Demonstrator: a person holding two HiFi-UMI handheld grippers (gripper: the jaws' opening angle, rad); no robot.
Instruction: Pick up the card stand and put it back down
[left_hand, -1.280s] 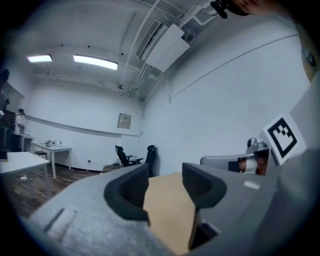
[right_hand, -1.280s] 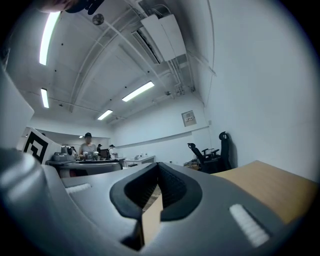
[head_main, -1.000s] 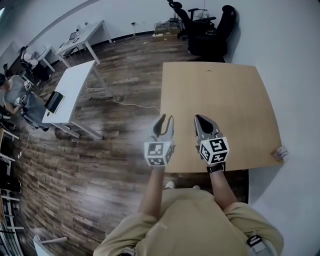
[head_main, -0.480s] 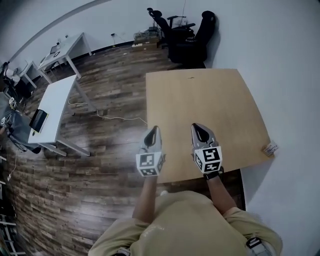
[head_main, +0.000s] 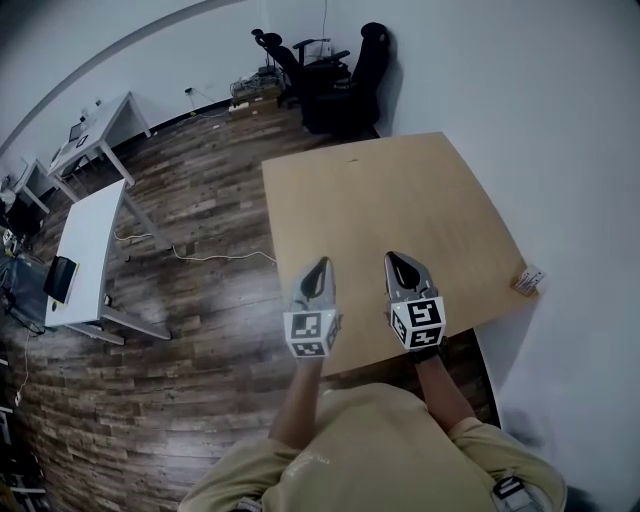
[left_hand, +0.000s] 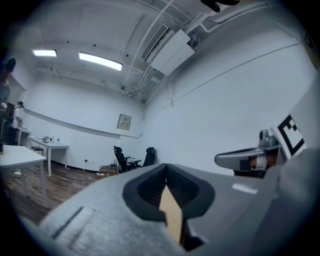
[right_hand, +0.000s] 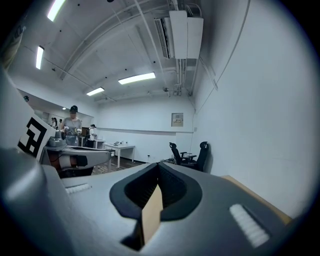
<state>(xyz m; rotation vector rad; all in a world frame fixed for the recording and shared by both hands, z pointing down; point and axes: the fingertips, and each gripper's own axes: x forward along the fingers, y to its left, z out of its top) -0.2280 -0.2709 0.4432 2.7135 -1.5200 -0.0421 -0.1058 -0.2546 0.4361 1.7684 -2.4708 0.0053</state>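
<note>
The card stand (head_main: 529, 280), small and white with print, sits at the right edge of the wooden table (head_main: 390, 200), close to the wall. Both grippers hover over the table's near edge, well left of the stand. My left gripper (head_main: 318, 270) is over the front left corner with its jaws shut and nothing between them; in its own view the left gripper (left_hand: 166, 169) shows tips together. My right gripper (head_main: 404, 264) is a hand's width to its right, also shut and empty; the right gripper (right_hand: 158, 169) view shows the same.
A white wall runs along the table's right side. Black office chairs (head_main: 340, 80) stand beyond the far edge. White desks (head_main: 85, 240) stand on the wood floor to the left. People stand far off by a desk (right_hand: 73, 120).
The left gripper's jaws have come together from slightly apart. The head view has swung, so the table and card stand sit further left in frame. Both grippers stay near the front edge.
</note>
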